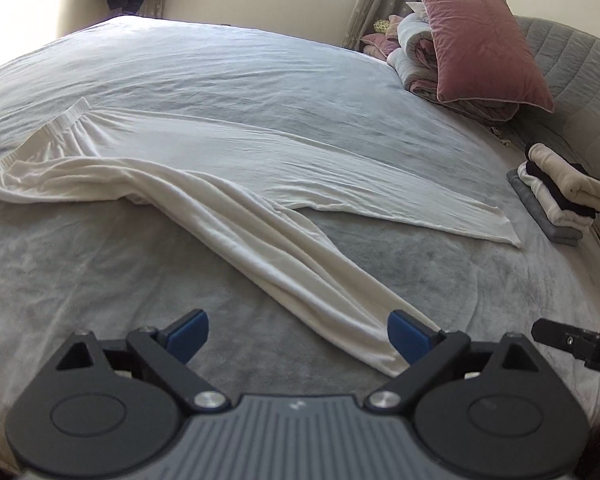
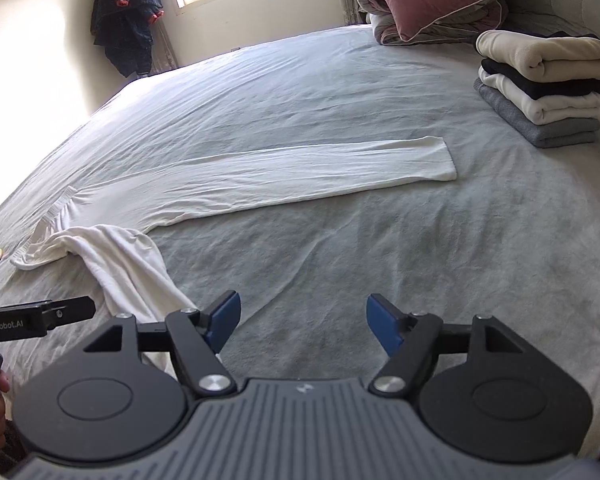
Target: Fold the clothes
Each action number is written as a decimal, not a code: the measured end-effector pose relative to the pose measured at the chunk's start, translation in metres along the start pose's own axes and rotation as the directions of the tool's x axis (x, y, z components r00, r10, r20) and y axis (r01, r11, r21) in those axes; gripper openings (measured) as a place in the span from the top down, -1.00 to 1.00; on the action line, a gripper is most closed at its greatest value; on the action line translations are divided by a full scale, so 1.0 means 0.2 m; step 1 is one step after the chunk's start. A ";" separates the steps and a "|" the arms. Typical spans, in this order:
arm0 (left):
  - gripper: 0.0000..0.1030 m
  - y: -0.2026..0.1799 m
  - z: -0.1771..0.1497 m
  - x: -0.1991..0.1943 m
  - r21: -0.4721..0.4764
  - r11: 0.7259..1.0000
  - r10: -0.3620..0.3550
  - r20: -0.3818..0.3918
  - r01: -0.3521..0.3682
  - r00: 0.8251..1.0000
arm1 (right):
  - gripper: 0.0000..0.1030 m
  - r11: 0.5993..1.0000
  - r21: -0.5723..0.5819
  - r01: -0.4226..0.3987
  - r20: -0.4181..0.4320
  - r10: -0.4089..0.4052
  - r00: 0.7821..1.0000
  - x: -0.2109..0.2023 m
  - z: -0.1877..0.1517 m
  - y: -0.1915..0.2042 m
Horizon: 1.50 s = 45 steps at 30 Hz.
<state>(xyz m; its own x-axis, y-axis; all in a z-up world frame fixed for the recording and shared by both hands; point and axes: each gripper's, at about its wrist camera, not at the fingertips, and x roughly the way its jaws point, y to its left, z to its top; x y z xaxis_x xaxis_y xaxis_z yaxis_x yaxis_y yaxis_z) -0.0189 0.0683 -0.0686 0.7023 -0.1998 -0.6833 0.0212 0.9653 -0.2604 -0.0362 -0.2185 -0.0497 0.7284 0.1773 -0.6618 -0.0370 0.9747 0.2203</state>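
Trousers: white trousers (image 1: 228,168) lie spread on the grey bed (image 1: 180,64), waistband far to the left, one leg flat and straight toward the right, the other leg bunched and creased, running down toward the cameras.
Left gripper: left gripper (image 1: 298,334) hovers low over the cuff of the creased leg, jaws spread wide and holding nothing; its right-hand pad sits just at the cuff's edge.
Right gripper: right gripper (image 2: 303,326) hangs beside it over bare sheet, jaws also wide apart and empty, the creased leg just to its left.
Step in hand: likely taking hold of the near cuff to lay this leg over the flat one.
Doing it well: pinch both layers at the hem corner, lift only a little, draw the leg taut so the creases pull out, then line cuff on cuff and seam on seam.
Folded stack: a pile of folded clothes (image 2: 544,84) sits at the right near the headboard, well apart from the trousers.
Pillow and quilt: a pink pillow (image 1: 480,36) leans on a rolled quilt (image 1: 416,52) at the far right.
In the way: nothing lies on the path of the fold; the two grippers stand close together and could bump.
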 end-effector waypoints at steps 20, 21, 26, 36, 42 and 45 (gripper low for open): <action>-0.64 0.31 0.22 0.10 -0.099 0.995 -0.010 0.072 0.017 0.997 | 0.90 0.995 0.000 0.099 0.041 -0.099 0.994 -0.02 -0.15 -0.11; -0.63 0.34 0.24 0.11 -0.093 0.996 -0.007 0.079 0.014 0.997 | 0.90 0.992 0.009 0.124 0.055 -0.124 0.991 -0.03 -0.11 -0.14; -0.48 0.53 0.27 0.14 -0.121 0.993 0.027 0.096 -0.016 0.995 | 0.90 0.970 0.008 0.241 0.091 -0.241 0.966 0.02 0.08 -0.25; -0.30 0.86 0.28 0.08 -0.289 0.957 0.061 0.147 -0.016 0.987 | 0.68 0.925 -0.088 0.369 0.004 -0.370 0.929 0.26 0.10 -0.21; -0.17 1.08 0.31 0.04 -0.432 0.899 0.154 0.166 -0.068 0.974 | 0.10 0.924 -0.142 0.355 0.079 -0.347 0.935 0.26 0.10 0.00; -0.06 1.17 0.30 0.04 -0.534 0.841 0.184 0.134 -0.085 0.974 | 0.10 0.927 -0.192 0.321 0.096 -0.308 0.946 0.27 0.10 0.13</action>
<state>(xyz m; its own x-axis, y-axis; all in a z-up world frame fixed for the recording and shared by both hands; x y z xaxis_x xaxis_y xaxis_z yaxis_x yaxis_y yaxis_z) 0.0352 0.3021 -0.0939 0.7829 0.0055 -0.6221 -0.4224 0.7389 -0.5250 0.0160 -0.1862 -0.0666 0.7666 -0.1456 -0.6254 0.0686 0.9869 -0.1458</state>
